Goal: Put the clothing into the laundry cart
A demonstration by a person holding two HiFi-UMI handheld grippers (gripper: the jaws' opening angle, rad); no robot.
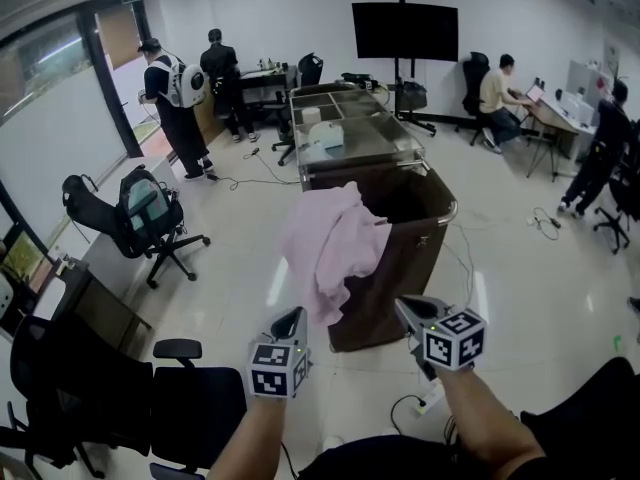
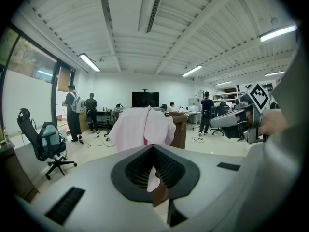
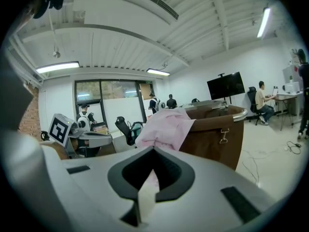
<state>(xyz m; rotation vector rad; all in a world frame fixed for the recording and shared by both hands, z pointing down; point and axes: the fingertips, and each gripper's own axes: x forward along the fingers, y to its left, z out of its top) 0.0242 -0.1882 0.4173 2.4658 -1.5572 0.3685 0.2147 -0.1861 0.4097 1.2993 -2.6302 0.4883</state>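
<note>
A pink garment (image 1: 335, 248) hangs over the near left rim of the brown laundry cart (image 1: 437, 230), most of it draped down the outside wall. My left gripper (image 1: 297, 314) and right gripper (image 1: 401, 304) sit side by side just in front of the cart, both shut and holding nothing. In the left gripper view the garment (image 2: 142, 127) drapes over the cart (image 2: 180, 129) beyond the closed jaw tips (image 2: 153, 147), with the right gripper (image 2: 231, 123) off to the right. The right gripper view shows its closed tips (image 3: 154, 149), the garment (image 3: 166, 124), the cart (image 3: 217, 134) and the left gripper (image 3: 95, 137).
A steel trolley (image 1: 355, 133) stands right behind the cart. An office chair with a backpack (image 1: 140, 218) is at left, black chairs (image 1: 100, 398) at bottom left. Cables and a power strip (image 1: 430, 400) lie by my right arm. People stand and sit along the far wall.
</note>
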